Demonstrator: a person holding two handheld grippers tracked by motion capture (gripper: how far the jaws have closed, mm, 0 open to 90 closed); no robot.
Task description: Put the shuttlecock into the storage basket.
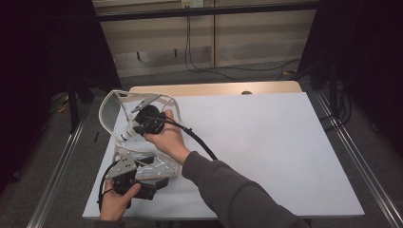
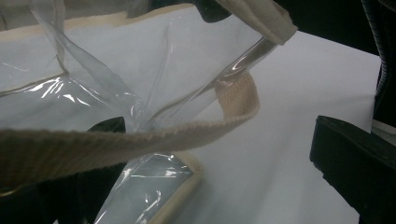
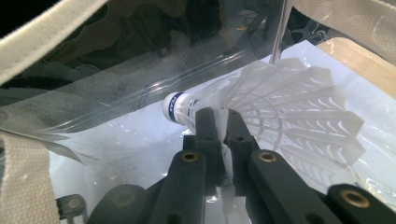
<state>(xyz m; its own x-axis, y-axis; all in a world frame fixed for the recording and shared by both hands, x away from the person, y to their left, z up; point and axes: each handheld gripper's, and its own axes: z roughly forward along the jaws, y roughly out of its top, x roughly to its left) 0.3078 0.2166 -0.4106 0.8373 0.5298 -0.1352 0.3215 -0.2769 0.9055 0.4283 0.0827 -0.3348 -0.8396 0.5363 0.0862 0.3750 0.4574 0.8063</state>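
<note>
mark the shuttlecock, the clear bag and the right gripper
shuttlecock (image 3: 299,100), right gripper view, feather skirt.
clear bag (image 1: 108,109), high view, left wall.
right gripper (image 3: 218,122), right gripper view, between the jaws' tips.

Shuttlecock (image 3: 280,107): white feathers, white cork, blue band with lettering. Bag (image 2: 116,84): see-through clear plastic, beige woven trim and straps. Bench (image 1: 266,142): white top, light wood edge at back. Both hand-held grippers black, left one (image 1: 142,183) with grey plate. Sleeve (image 1: 233,190) dark grey.
</note>
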